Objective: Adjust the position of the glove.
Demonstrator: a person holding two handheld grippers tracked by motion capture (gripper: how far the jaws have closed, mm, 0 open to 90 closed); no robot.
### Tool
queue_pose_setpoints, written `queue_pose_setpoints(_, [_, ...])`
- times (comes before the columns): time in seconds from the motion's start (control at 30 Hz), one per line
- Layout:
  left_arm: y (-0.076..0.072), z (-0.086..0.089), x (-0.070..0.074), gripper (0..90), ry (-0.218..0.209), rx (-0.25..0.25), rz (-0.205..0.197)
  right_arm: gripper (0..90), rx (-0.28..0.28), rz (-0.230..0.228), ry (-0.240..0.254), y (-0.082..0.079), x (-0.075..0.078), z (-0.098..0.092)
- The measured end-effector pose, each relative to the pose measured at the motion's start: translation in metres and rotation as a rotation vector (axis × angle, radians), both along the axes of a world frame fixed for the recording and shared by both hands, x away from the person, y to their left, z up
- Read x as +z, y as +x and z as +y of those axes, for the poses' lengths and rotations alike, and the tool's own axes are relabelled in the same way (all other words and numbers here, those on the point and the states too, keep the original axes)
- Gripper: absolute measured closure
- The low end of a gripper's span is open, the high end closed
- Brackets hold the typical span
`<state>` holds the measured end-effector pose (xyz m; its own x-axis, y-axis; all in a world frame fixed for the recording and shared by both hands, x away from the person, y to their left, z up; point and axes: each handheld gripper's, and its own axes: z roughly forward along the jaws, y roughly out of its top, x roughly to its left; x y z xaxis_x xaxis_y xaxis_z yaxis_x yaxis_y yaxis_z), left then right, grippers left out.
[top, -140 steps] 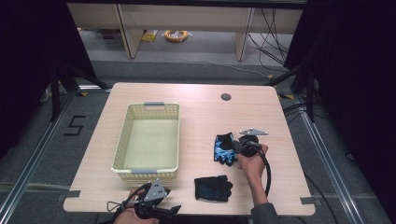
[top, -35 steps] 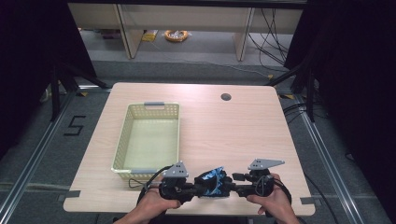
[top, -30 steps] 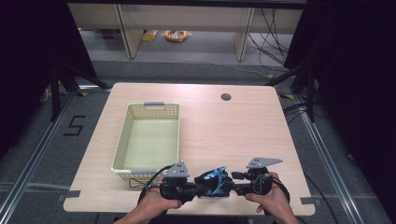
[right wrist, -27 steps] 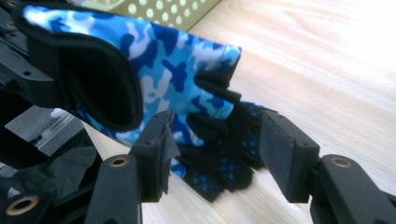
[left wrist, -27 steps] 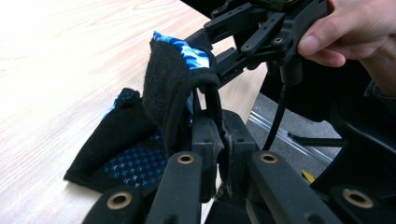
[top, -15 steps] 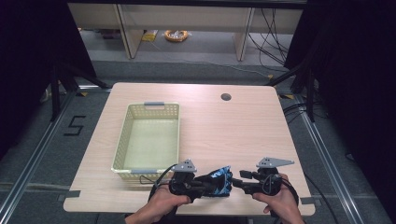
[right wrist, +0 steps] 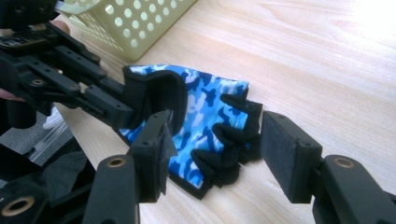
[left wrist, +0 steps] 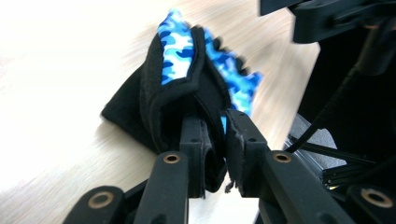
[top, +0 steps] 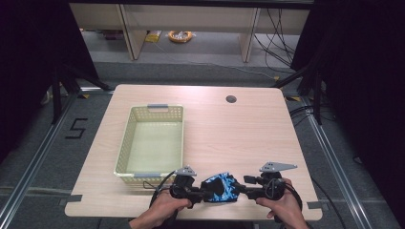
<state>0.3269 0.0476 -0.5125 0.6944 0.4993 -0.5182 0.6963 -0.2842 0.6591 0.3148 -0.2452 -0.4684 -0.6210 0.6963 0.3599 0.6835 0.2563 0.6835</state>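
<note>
glove (left wrist: 187, 74) cuff hiding left claw (left wrist: 219, 140) tips

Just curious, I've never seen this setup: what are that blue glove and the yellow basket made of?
The glove looks like soft stretch fabric: matte blue camouflage print, black fleecy trim, folds limply. The basket seems moulded plastic: pale yellow, slight sheen, even rows of punched holes, grey handle clips.

Items counted on the bench (top: 248, 138):
- Basket (top: 152, 143), pale yellow, perforated: one.
- Gloves (top: 220, 187), blue camouflage with black trim: one bundle; whether it held one glove or two could not be told.
- Hand-held grippers: two, a left hand-held gripper (top: 197, 192) and a right hand-held gripper (top: 244, 190).
- Hands on them: two.
</note>
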Motion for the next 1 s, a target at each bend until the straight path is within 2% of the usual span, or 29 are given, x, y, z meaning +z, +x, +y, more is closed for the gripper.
queue_pose_setpoints(0.03, [0.001,0.001,-0.001,75.7,0.002,-0.004,0.005,45.3,0.007,-0.015,-0.001,0.001,-0.001,0.0])
queue_pose_setpoints(0.07, [0.001,0.001,-0.002,74.7,0.006,0.013,0.004,45.3,0.001,0.0,0.0,0.0,-0.002,0.001])
queue_pose_setpoints(0.1, [0.001,0.001,-0.002,73.8,0.007,0.008,0.001,45.3,0.004,-0.024,-0.013,0.002,-0.003,0.0])
queue_pose_setpoints(0.13, [0.002,0.002,-0.002,72.5,0.007,-0.01,0.003,45.2,-0.009,0.002,0.003,0.001,-0.004,0.001])
queue_pose_setpoints(0.17, [0.001,0.001,-0.001,70.9,0.012,-0.004,-0.008,45.2,-0.008,-0.023,-0.035,0.002,-0.004,0.0])
queue_pose_setpoints(0.2, [0.001,0.001,0.0,70.4,0.014,-0.015,-0.014,45.0,-0.01,-0.03,-0.042,0.003,-0.006,0.0])
queue_pose_setpoints(0.23, [0.0,0.0,0.0,69.4,0.016,-0.014,-0.017,44.8,-0.034,0.01,-0.01,0.002,-0.006,0.002])
queue_pose_setpoints(0.27, [0.0,0.0,0.0,68.1,0.015,-0.013,-0.017,44.6,-0.032,-0.007,-0.026,0.004,-0.008,0.001])
queue_pose_setpoints(0.3, [-0.001,0.0,0.0,66.4,0.014,-0.009,-0.014,44.5,-0.054,0.015,-0.03,0.002,-0.008,0.003])
queue_pose_setpoints(0.33, [-0.001,0.0,0.0,65.0,0.021,-0.005,-0.019,44.4,-0.048,-0.007,-0.049,0.004,-0.01,0.002])
queue_pose_setpoints(0.37, [-0.001,0.001,0.001,63.4,0.023,-0.02,-0.019,44.3,-0.064,0.019,-0.045,0.003,-0.01,0.004])
queue_pose_setpoints(0.4, [-0.001,0.001,0.001,61.7,0.027,-0.021,-0.027,44.0,-0.059,0.006,-0.056,0.005,-0.012,0.003])
queue_pose_setpoints(0.43, [-0.002,0.001,0.002,60.1,0.028,-0.012,-0.031,43.8,-0.062,0.008,-0.051,0.005,-0.013,0.004])
queue_pose_setpoints(0.47, [-0.003,0.002,0.005,58.3,0.042,-0.003,-0.039,43.7,-0.068,0.012,-0.071,0.005,-0.014,0.005])
queue_pose_setpoints(0.5, [-0.003,0.002,0.005,56.0,0.039,-0.002,-0.048,43.5,-0.068,0.014,-0.071,0.005,-0.015,0.006])
queue_pose_setpoints(0.53, [-0.003,0.004,0.007,54.4,0.033,-0.01,-0.041,43.5,-0.071,0.014,-0.075,0.005,-0.016,0.006])
queue_pose_setpoints(0.67, [-0.004,0.013,0.013,48.0,0.039,0.009,-0.061,44.0,-0.069,0.017,-0.085,0.006,-0.017,0.01])
queue_pose_setpoints(0.73, [-0.006,0.019,0.014,47.8,0.041,0.033,-0.071,44.5,-0.069,0.02,-0.089,0.006,-0.016,0.011])
queue_pose_setpoints(0.77, [-0.006,0.021,0.014,47.1,0.047,0.037,-0.07,45.0,-0.064,0.002,-0.099,0.007,-0.016,0.01])
queue_pose_setpoints(0.8, [-0.006,0.024,0.013,46.8,0.042,0.042,-0.067,45.4,-0.081,0.033,-0.093,0.005,-0.015,0.012])
queue_pose_setpoints(0.83, [-0.006,0.027,0.013,47.0,0.055,0.058,-0.067,46.2,-0.065,0.006,-0.105,0.008,-0.015,0.011])
queue_pose_setpoints(0.87, [-0.005,0.03,0.012,47.0,0.049,0.056,-0.063,46.6,-0.06,-0.001,-0.104,0.009,-0.016,0.012])
queue_pose_setpoints(0.9, [-0.005,0.031,0.012,47.3,0.058,0.076,-0.062,47.1,-0.06,0.003,-0.112,0.01,-0.016,0.013])
queue_pose_setpoints(1.0, [-0.003,0.033,0.012,47.9,0.044,0.065,-0.053,47.3,-0.045,0.003,-0.108,0.015,-0.018,0.018])
